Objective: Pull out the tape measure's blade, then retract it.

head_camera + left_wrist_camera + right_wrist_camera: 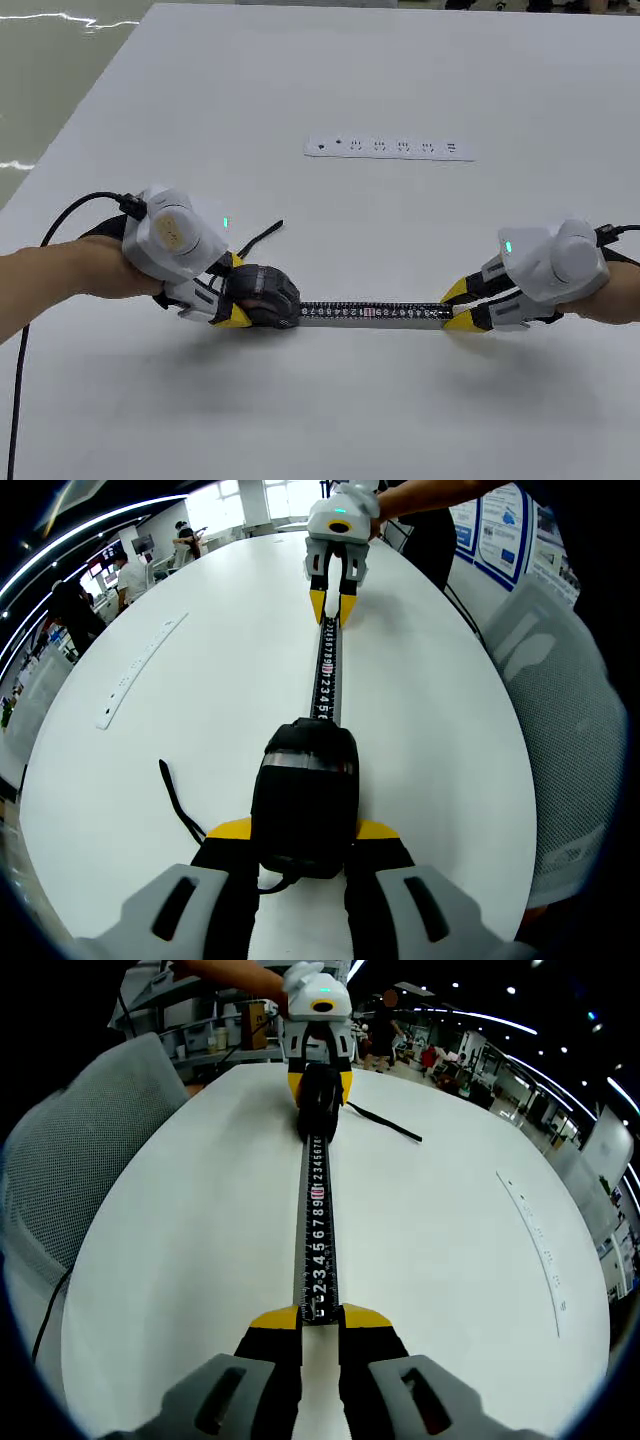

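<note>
L gripper (303, 832) jaws closed round the black tape measure case (304, 795), yellow tips on either side of its rear; R gripper (320, 1316) jaws pinched narrow on the end of the blade (318, 1220), w/ printed numbers readable just past the tips. Blade is pulled out and runs straight from case to R gripper, low along the white table (300, 80); can't tell if it touches. In head view the case sits approx 8 o'clock, R gripper approx 4 o'clock, blade btwn them. Thin black strap (258, 238) trails from the case toward 12 o'clock. White power strip (388, 148) lies up near 12 o'clock, well apart from both grippers. Black cable (22, 340) leaves L gripper toward 7 o'clock
</note>
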